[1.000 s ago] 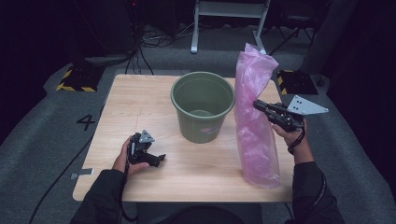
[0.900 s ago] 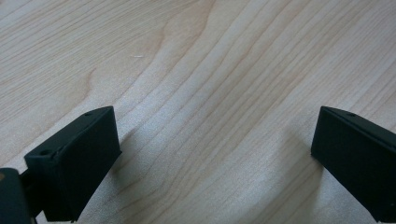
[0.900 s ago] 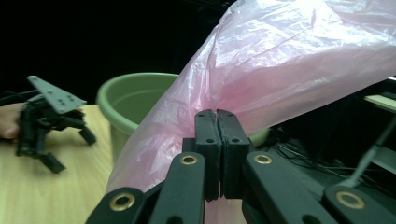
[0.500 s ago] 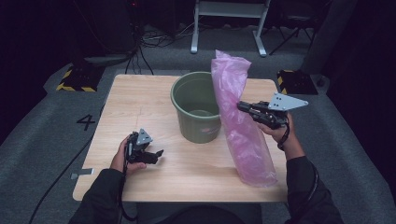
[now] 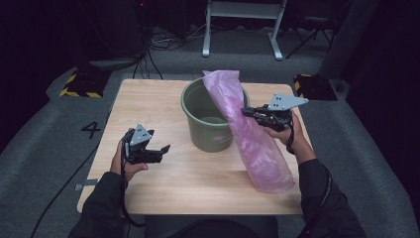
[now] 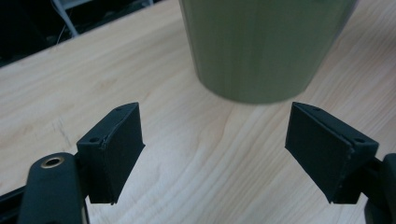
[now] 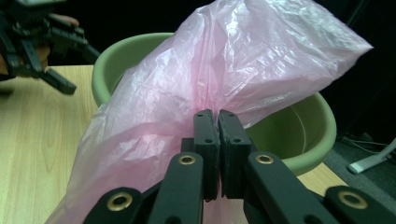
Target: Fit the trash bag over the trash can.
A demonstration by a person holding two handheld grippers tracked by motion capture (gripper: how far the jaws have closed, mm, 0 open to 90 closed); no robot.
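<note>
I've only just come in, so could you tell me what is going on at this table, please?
A person at a wooden table works with a gripper in each hand. The right gripper is shut on a pink plastic bag, holding its upper end over the rim of a green bucket, while the bag's lower end trails on the table. The left gripper hangs above the table beside the bucket, pointing at it, jaws apart with nothing between them. The bag is not yet fitted in the bucket.
</note>
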